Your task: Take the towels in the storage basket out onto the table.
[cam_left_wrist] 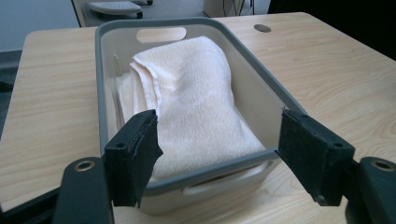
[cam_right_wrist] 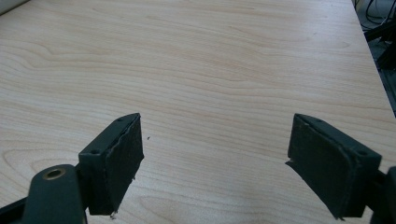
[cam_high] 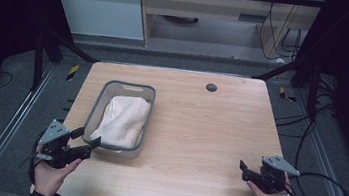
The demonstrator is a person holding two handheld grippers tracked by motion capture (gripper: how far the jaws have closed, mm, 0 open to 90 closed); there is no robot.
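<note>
High view shows a folded towel (cam_high: 122, 121) lying inside the grey basket (cam_high: 149, 93) at ten o'clock on the desk (cam_high: 208, 132); left tongs (cam_high: 87, 142) and right tongs (cam_high: 244, 169) are wide, holding nothing, so I judge no handling has begun

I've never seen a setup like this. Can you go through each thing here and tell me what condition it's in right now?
left gripper: open, jaws spread at the near end of the basket, holding nothing.
right gripper: open, over bare wood, holding nothing.
basket: upright on the table, no lid, towel inside.
towel: folded, lying in the basket.
table: bare wood apart from the basket, with a small dark round spot near the far edge.
</note>
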